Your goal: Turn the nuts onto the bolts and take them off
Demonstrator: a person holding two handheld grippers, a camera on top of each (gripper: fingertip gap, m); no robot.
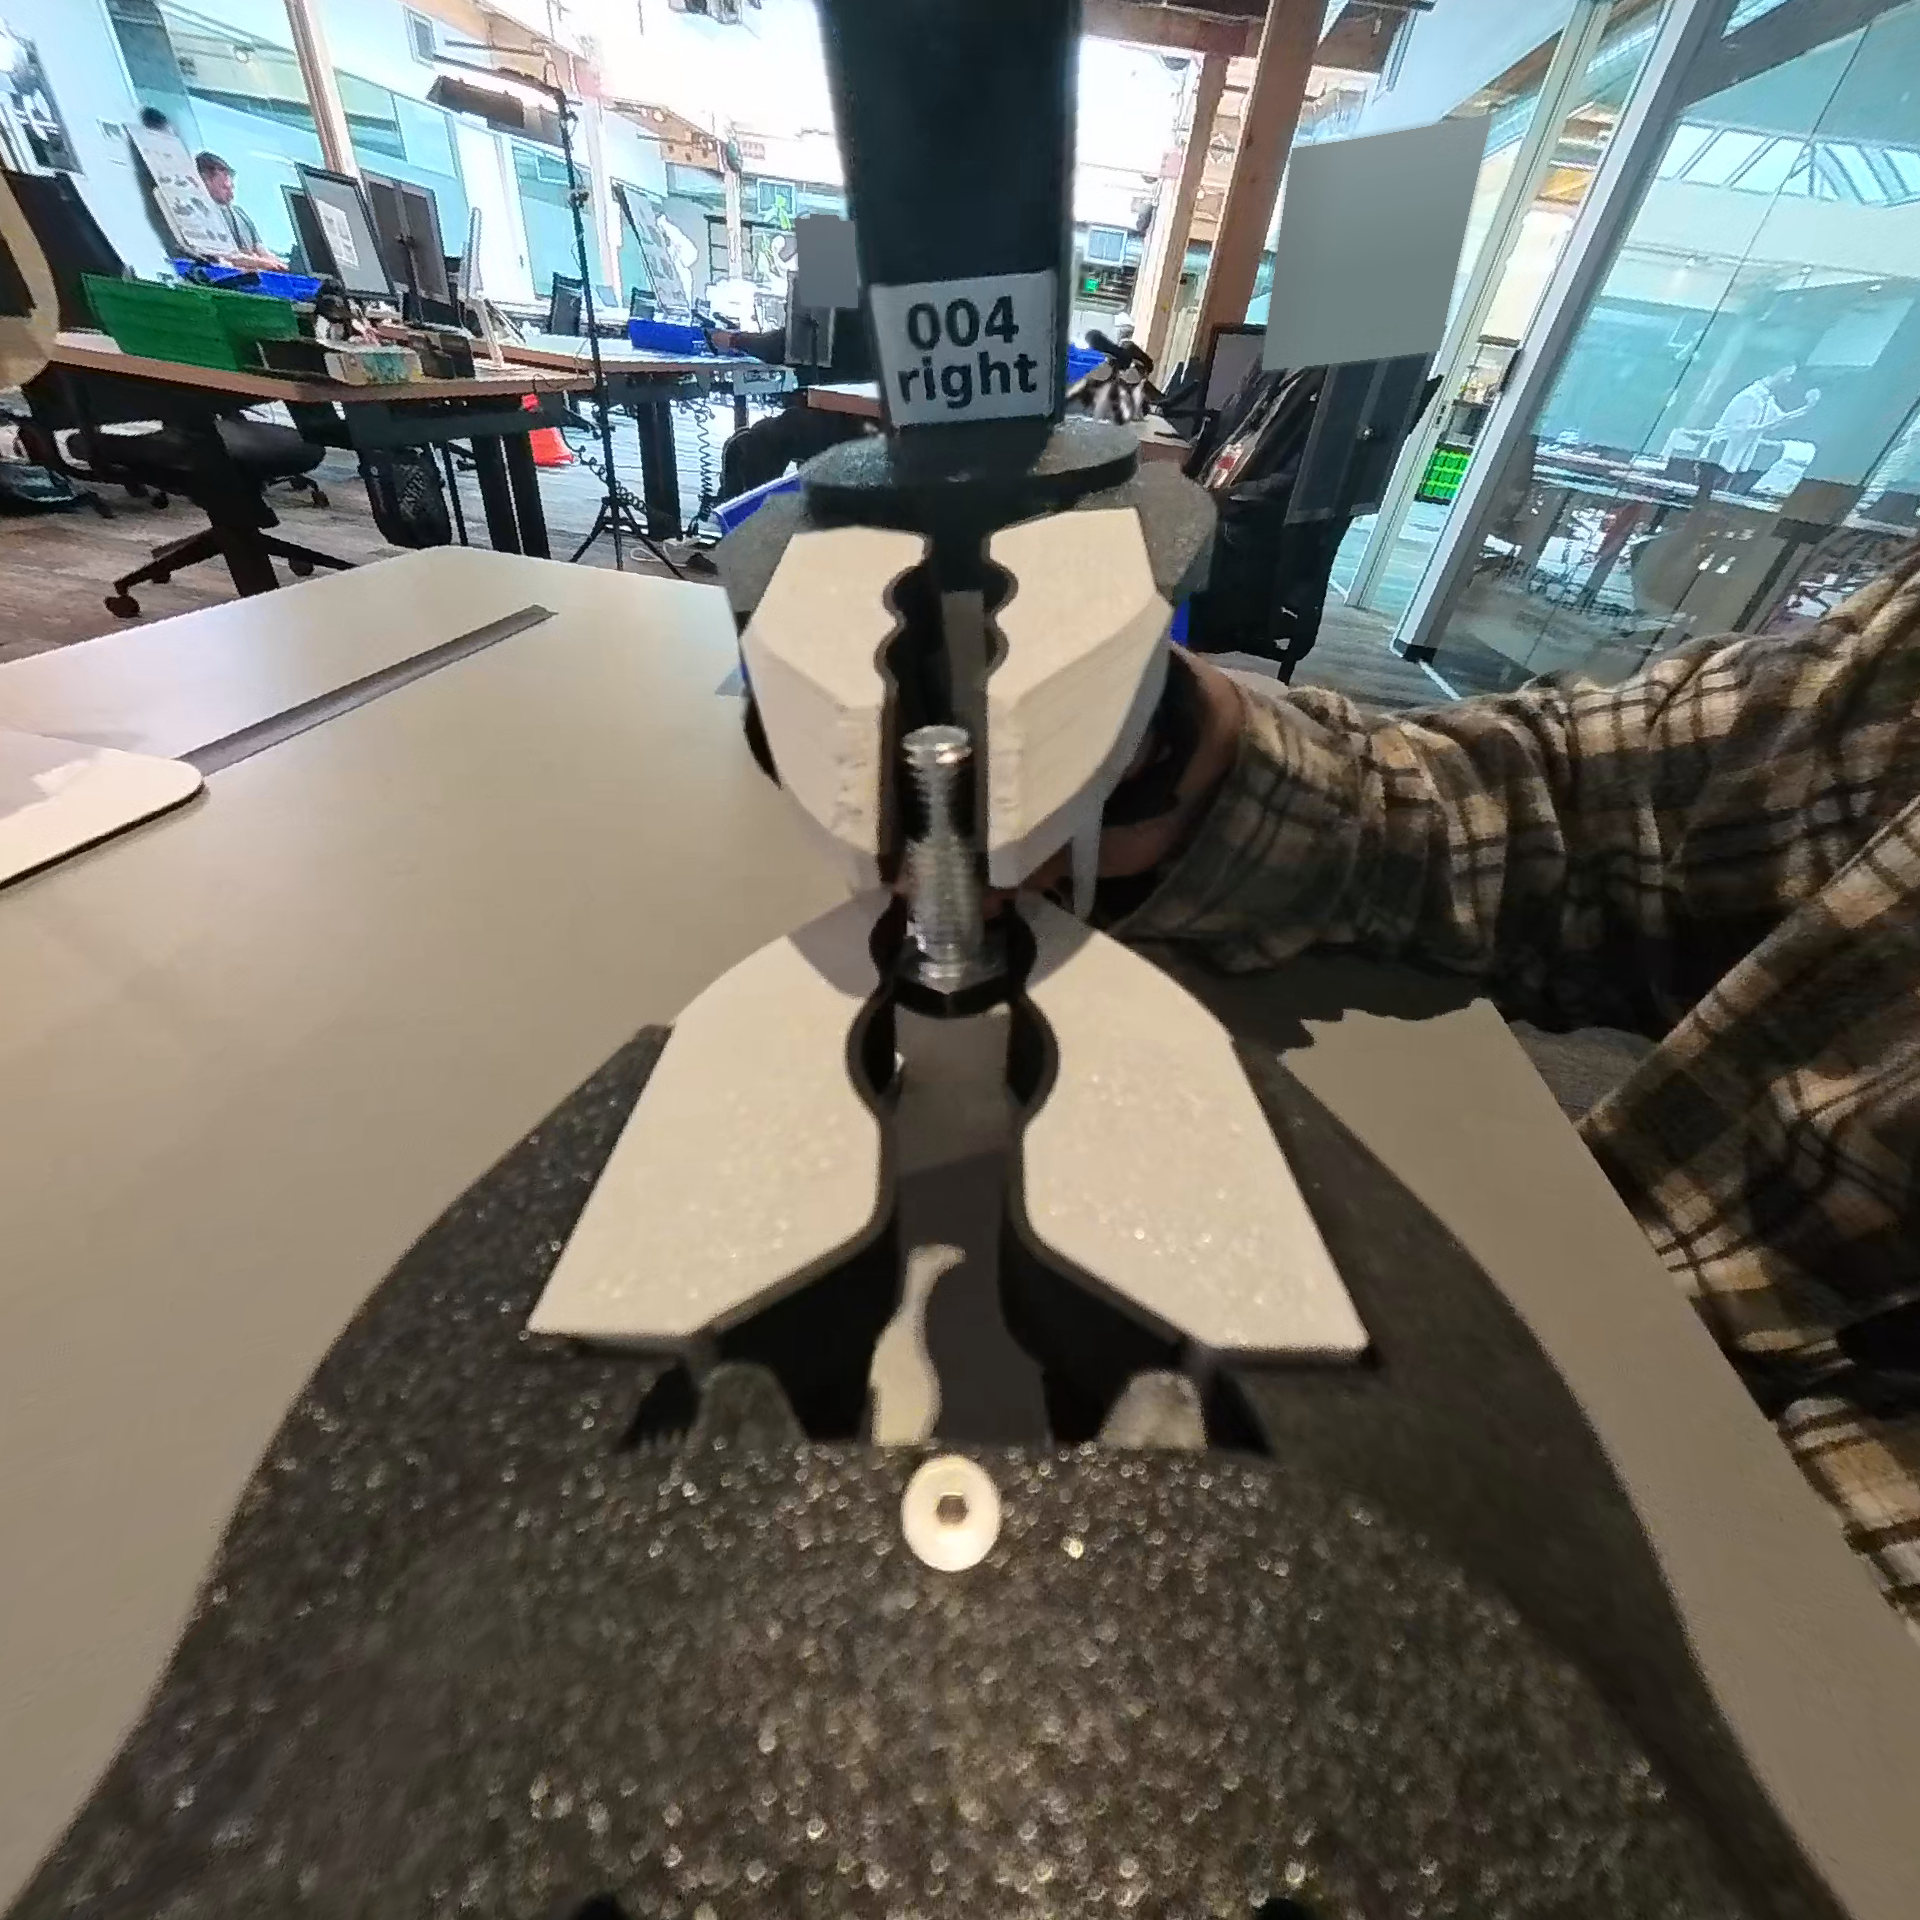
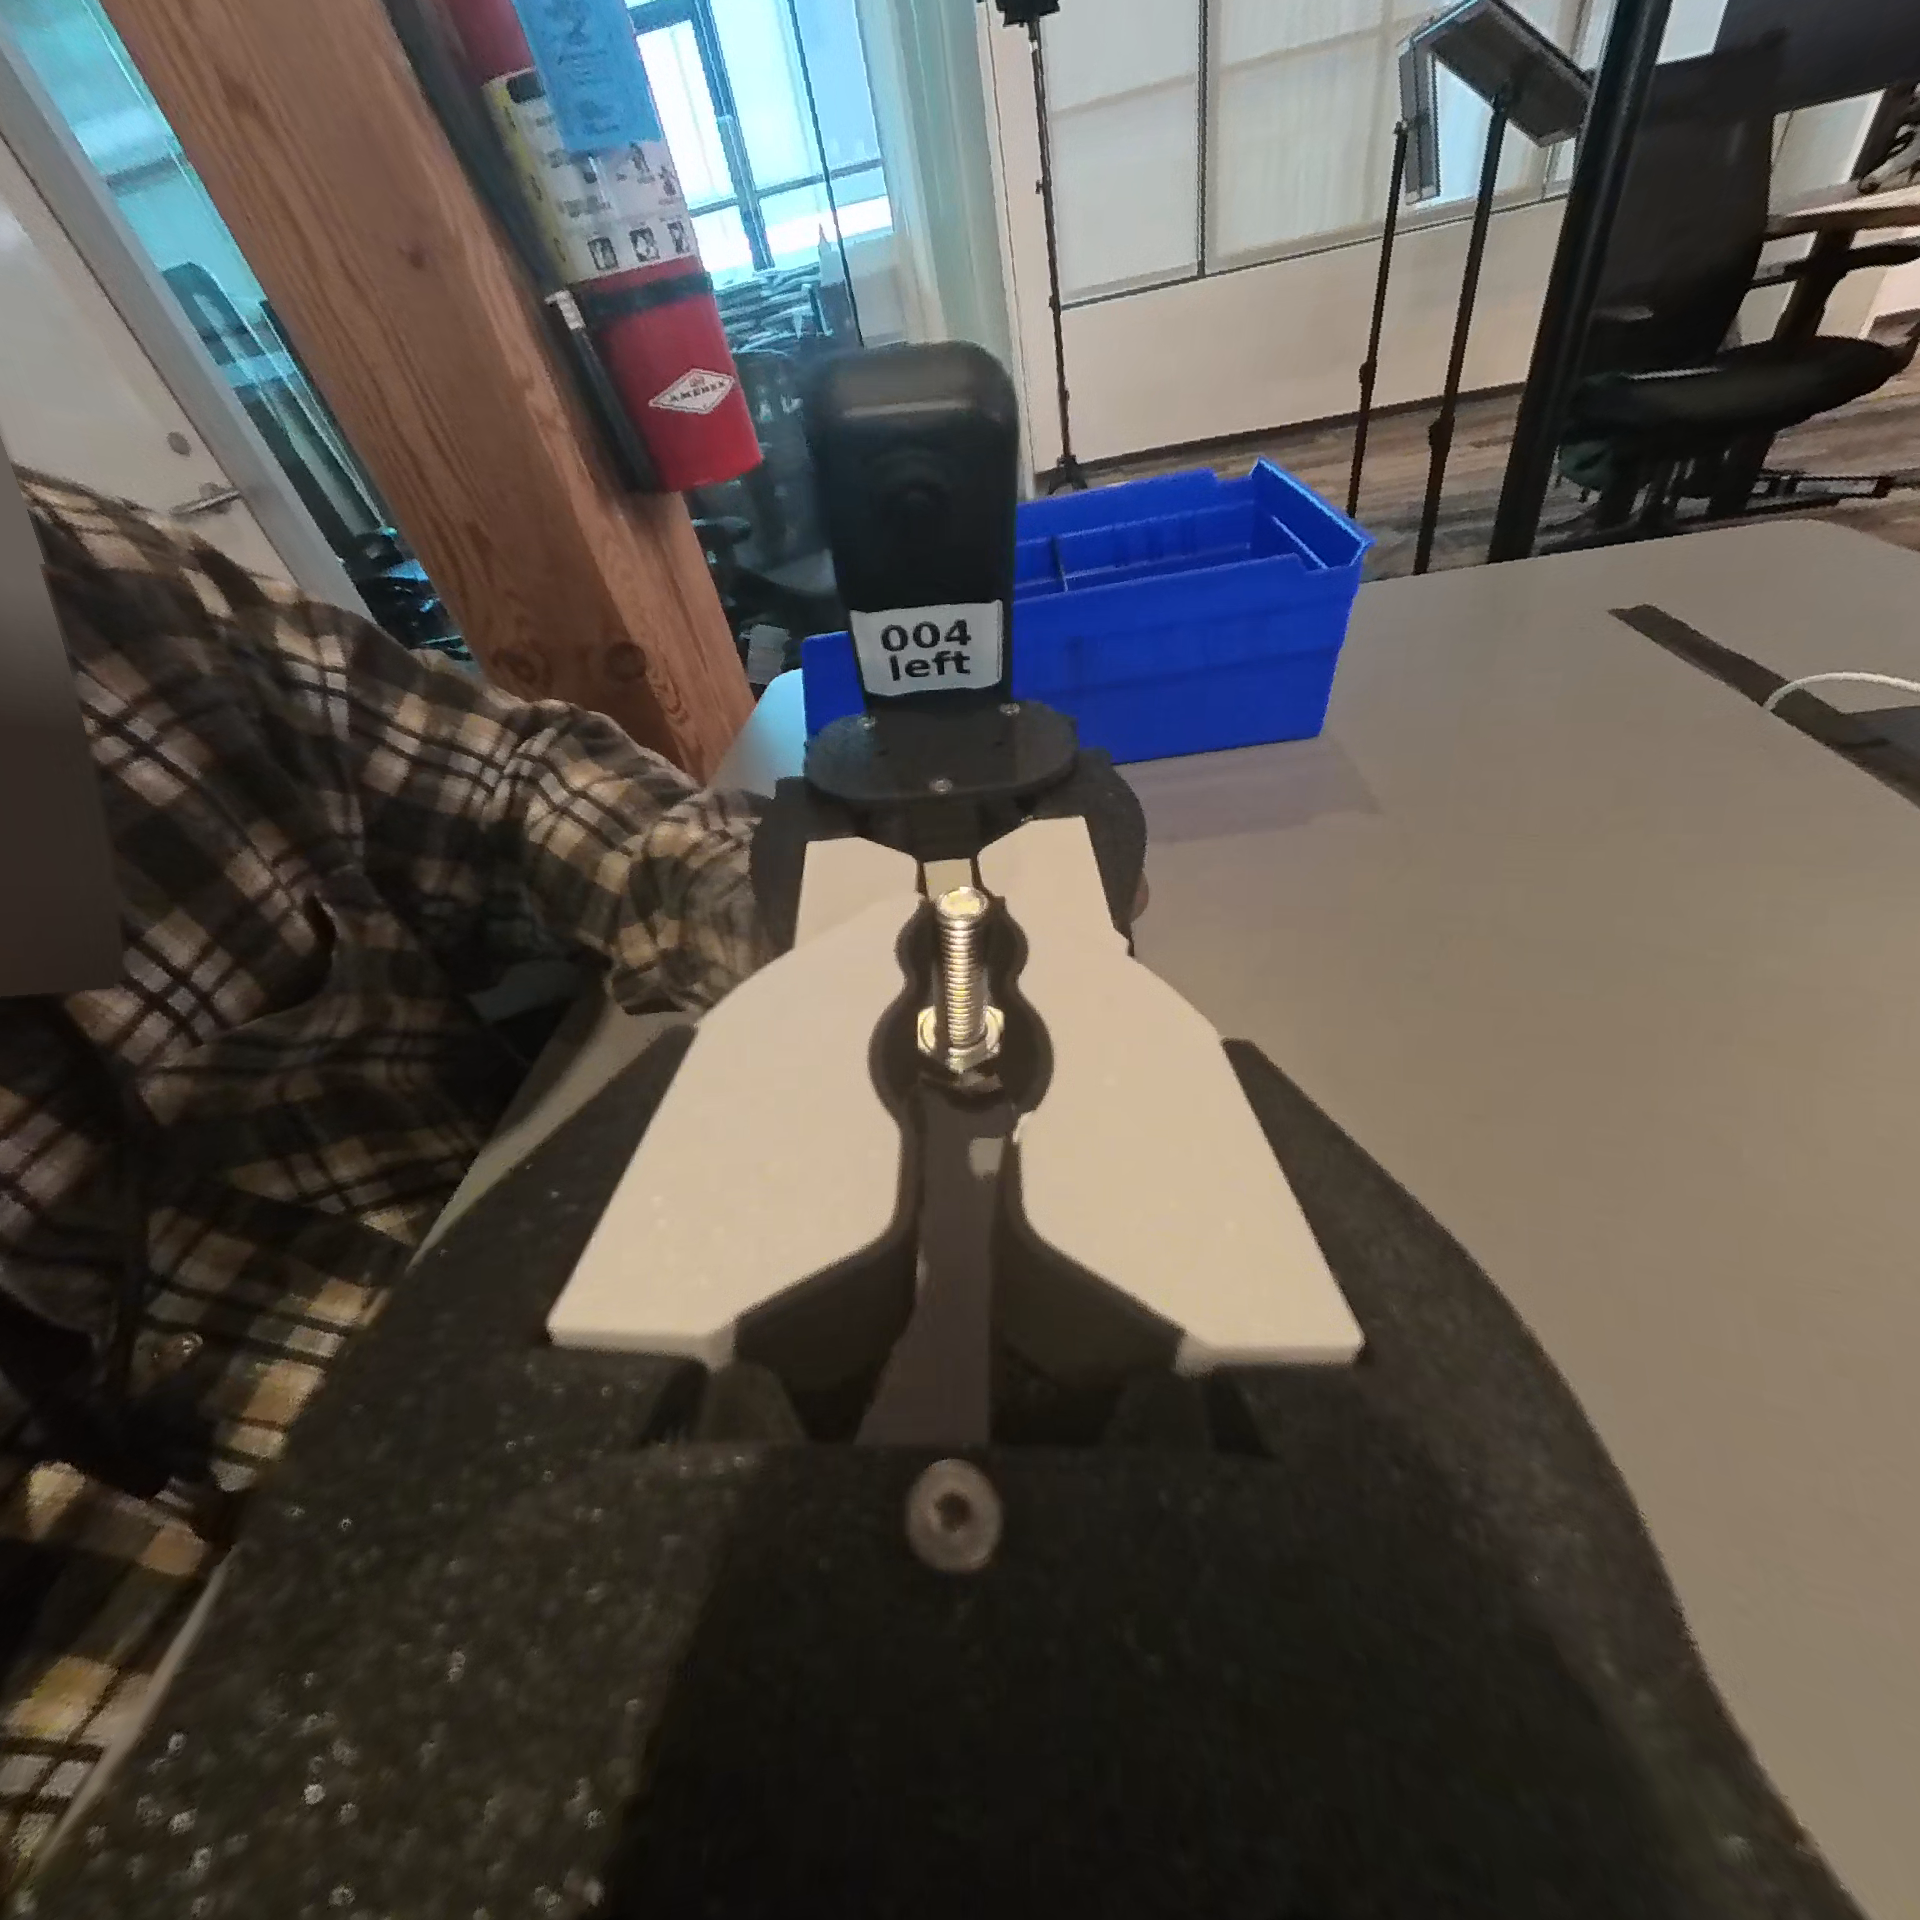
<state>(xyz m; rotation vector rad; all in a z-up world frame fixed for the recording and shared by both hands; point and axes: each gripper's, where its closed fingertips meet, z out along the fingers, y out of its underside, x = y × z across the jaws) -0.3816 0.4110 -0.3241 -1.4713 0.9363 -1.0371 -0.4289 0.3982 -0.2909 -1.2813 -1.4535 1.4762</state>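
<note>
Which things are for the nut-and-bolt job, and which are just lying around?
For the job: bolt, nut, left gripper, right gripper.
Just lying about: blue bin, red fire extinguisher, office chair.

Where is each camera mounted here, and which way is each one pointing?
Left wrist view: sits on the left tool, looking along its fingers at the bolt and the facing right tool; the right arm's plaid sleeve shows.
Right wrist view: sits on the right tool, looking the opposite way past the nut at the left tool; the left arm's plaid sleeve shows.
Shared: bolt, both tools, the grey table.
</note>
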